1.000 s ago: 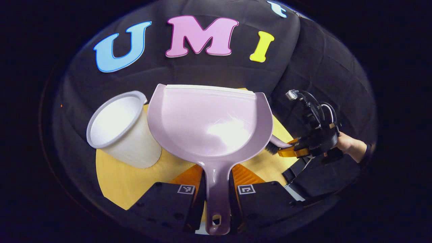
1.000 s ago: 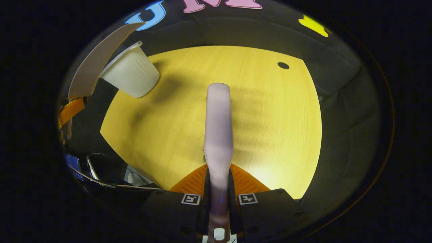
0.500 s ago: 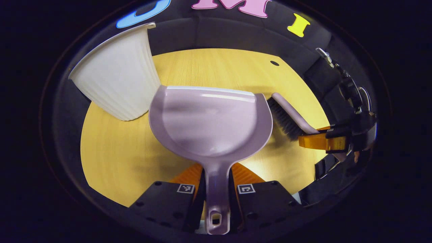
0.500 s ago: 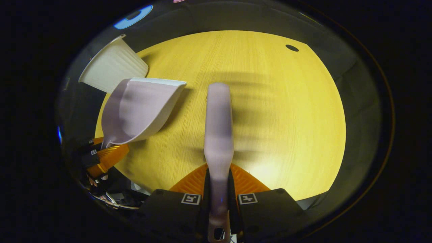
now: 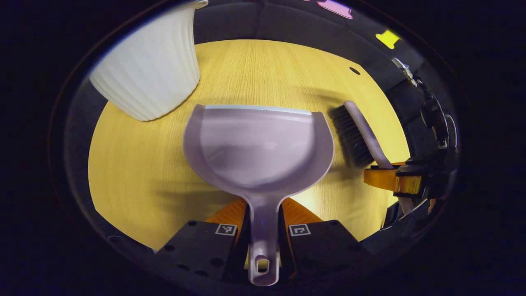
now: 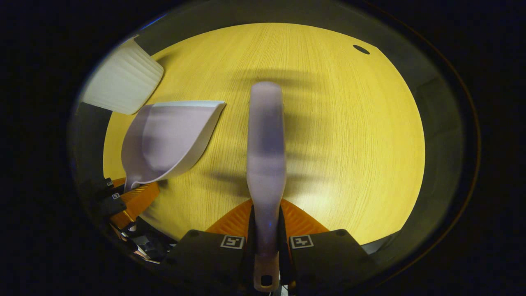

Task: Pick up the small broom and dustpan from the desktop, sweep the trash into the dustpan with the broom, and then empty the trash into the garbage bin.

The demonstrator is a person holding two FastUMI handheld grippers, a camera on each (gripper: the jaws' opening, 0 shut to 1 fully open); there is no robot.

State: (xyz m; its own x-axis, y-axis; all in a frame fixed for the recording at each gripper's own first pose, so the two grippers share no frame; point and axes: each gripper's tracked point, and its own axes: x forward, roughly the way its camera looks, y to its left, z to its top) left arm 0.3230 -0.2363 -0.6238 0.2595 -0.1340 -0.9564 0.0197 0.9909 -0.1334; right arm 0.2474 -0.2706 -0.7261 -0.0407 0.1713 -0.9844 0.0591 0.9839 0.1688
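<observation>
My left gripper [image 5: 264,230] is shut on the handle of the lilac dustpan [image 5: 259,144], whose pan looks bare and hangs low over the yellow wooden desktop [image 5: 135,172]. The white ribbed garbage bin [image 5: 148,70] stands at the upper left. To the right, the right gripper [image 5: 394,179] holds the small broom [image 5: 357,133], bristles facing left. In the right gripper view, my right gripper [image 6: 266,240] is shut on the broom handle [image 6: 266,139], which points forward over the desktop [image 6: 349,144]. The dustpan [image 6: 168,139], the left gripper [image 6: 131,197] and the bin [image 6: 119,86] lie to the left.
A small dark hole [image 6: 361,49] marks the desktop at the far right. The black cloth wall [image 5: 287,24] rings the table's far edge. No trash shows on the wood.
Both grippers have tipped down toward the desktop. The dustpan has come away from the bin's mouth and sunk toward the table. The broom has swung in beside the pan's right edge.
</observation>
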